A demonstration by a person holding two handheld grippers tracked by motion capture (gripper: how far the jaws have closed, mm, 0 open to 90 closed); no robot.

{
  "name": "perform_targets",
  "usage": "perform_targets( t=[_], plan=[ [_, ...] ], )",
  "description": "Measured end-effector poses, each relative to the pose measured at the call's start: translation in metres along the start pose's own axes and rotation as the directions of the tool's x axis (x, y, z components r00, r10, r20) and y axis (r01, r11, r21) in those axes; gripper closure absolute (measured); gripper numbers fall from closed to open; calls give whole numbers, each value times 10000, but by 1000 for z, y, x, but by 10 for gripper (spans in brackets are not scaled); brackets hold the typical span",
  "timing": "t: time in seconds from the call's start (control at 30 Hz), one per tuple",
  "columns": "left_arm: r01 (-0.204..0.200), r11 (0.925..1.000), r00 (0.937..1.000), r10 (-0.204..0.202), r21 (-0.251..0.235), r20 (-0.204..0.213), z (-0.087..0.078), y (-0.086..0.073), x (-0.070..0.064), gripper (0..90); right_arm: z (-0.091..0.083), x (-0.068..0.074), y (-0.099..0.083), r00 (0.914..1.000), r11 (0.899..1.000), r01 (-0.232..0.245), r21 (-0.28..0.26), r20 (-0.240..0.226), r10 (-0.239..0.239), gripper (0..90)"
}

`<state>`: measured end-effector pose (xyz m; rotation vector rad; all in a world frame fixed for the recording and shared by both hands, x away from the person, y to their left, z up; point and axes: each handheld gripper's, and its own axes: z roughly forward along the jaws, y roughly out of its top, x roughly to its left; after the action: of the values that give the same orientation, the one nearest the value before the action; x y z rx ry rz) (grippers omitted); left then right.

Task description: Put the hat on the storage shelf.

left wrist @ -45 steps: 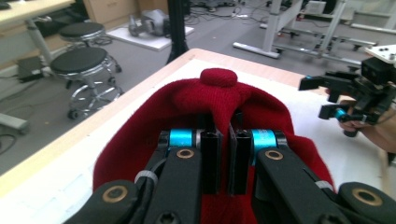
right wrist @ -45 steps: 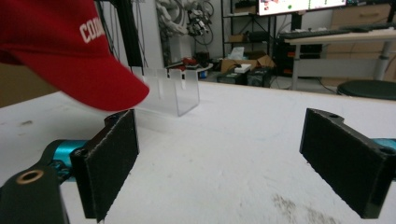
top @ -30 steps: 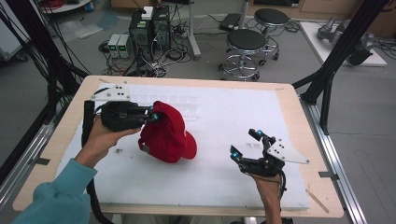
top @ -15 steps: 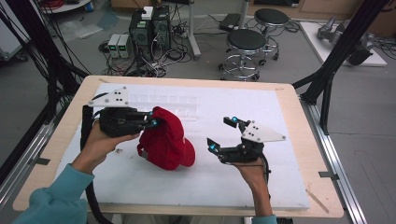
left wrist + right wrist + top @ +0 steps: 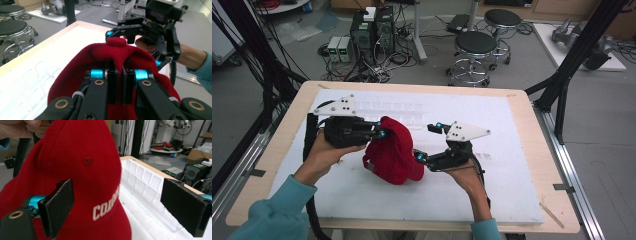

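I have the red cap (image 5: 393,152) lifted partly off the white foam mat (image 5: 512,190) near the middle of the table (image 5: 532,107), its brim hanging toward the mat. My left gripper (image 5: 119,83) is closed tight on a fold of the cap's fabric at the crown, jaws nearly meeting with cloth pinched between them. My right gripper (image 5: 130,210) is spread wide, holding nothing, one jaw just in front of the cap's front panel near the white lettering, the other out over the clear compartment tray (image 5: 150,185). I judge the cap light and soft in the crown: the knit cloth bunches and sags, so a pinch there will slide unless I bite a good fold. The brim looks stiffer and flatter, so I think that is the better place for the right claw, taking its edge between the pads rather than the rounded front panel, which would only dent.
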<state>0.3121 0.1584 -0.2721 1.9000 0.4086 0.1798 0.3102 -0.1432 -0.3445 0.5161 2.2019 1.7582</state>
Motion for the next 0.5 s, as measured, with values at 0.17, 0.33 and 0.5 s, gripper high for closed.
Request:
perform_targets(
  t=[0.17, 0.33, 0.5],
  plan=[
    [-77, 10000, 9999, 77, 4, 86, 2, 0, -1, 863, 7, 1, 1, 9996, 9998, 160, 84, -219, -158, 106],
    [-158, 9999, 9996, 158, 36, 219, 5, 1, -3, 863, 14, 3, 1, 9988, 9996, 155, 246, -473, -144, 107],
    [-275, 9996, 9990, 272, 75, 364, 6, 1, -5, 862, 19, 5, 2, 9955, 9992, 158, 376, -941, -122, 158]
  ],
)
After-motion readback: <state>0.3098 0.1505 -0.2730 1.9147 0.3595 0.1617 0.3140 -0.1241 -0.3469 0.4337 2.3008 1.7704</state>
